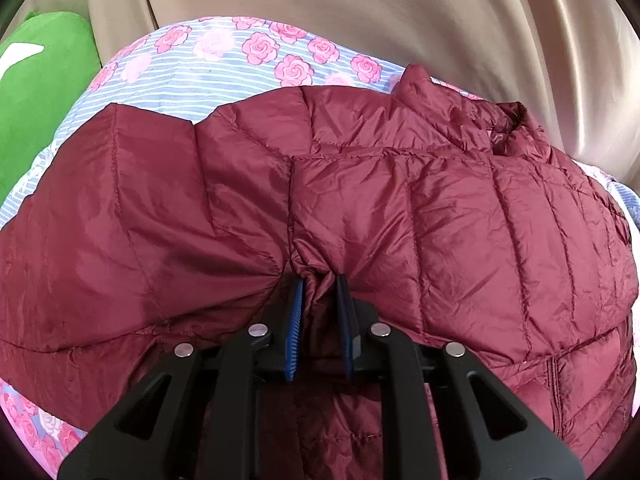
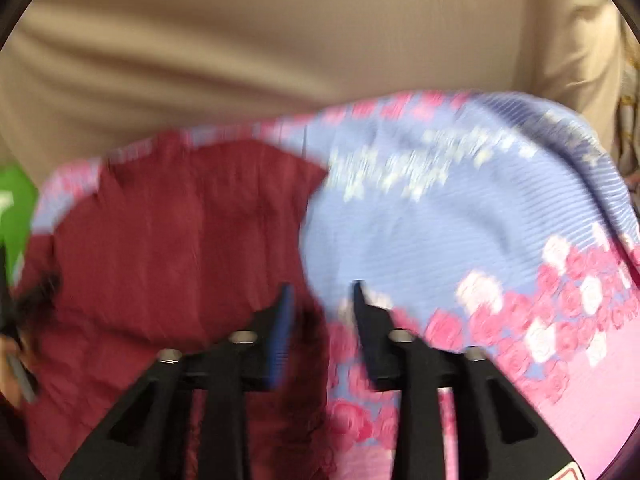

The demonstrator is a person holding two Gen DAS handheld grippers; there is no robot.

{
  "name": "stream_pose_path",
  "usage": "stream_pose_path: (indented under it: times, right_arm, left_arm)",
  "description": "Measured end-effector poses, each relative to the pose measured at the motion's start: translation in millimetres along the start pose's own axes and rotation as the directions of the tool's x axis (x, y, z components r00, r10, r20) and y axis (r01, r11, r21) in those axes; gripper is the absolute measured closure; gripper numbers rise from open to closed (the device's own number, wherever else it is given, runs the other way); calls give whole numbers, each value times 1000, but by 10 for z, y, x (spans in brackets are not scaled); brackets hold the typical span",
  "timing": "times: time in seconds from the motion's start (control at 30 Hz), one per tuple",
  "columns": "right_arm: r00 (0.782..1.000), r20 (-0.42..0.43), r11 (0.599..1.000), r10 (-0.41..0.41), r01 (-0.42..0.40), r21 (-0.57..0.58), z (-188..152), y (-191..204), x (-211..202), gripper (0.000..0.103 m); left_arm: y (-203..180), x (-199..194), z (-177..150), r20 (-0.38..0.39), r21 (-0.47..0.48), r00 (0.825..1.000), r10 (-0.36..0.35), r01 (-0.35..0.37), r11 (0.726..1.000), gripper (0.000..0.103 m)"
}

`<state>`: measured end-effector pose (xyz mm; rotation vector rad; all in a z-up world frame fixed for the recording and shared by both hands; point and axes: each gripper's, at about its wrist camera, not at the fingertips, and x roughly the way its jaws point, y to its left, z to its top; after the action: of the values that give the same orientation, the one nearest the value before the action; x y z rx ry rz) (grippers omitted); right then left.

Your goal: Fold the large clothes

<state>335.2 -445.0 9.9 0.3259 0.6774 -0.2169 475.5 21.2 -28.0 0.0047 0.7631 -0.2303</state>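
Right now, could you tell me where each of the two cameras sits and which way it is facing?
Left wrist: sits on the left gripper, looking forward and down its fingers at the maroon puffer jacket; a fold of it is pinched between the blue pads.
Right wrist: sits on the right gripper, angled down at the jacket's edge and the floral sheet; jaws apart, nothing between them; blurred.
Shared: jacket, sheet, beige backdrop, green cushion.

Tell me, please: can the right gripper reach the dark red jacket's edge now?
Probably yes. The right gripper stands open right over the jacket edge on the floral sheet, nothing between, though the view is blurred.
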Motion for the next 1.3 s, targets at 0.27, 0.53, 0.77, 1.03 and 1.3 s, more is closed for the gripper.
stream_pose_path:
  times: [0.27, 0.53, 0.77, 1.03, 1.3]
  right_arm:
    - [989, -99, 986, 114, -100, 136, 450, 272, 832, 50]
    - [996, -61, 986, 69, -59, 154, 451, 206, 1122, 92]
    - [998, 59, 991, -11, 4, 132, 438, 291, 612, 84]
    - [994, -107, 992, -37, 23, -122, -307, 656, 652, 90]
    - [990, -72, 972, -125, 108, -208, -519, 773, 669, 87]
  left_arm:
    - [-54, -10, 2, 2, 9, 1000, 1, -1, 1000, 85]
    - [-192, 12, -3, -5, 67, 1000, -14, 15, 998, 58]
    - [-415, 61, -13, -7, 158, 997, 77, -75, 985, 56]
    - [-391, 58, -8, -6, 148, 997, 72, -70, 986, 54]
    - [187, -456, -136, 64, -95, 998, 0, 6, 995, 32]
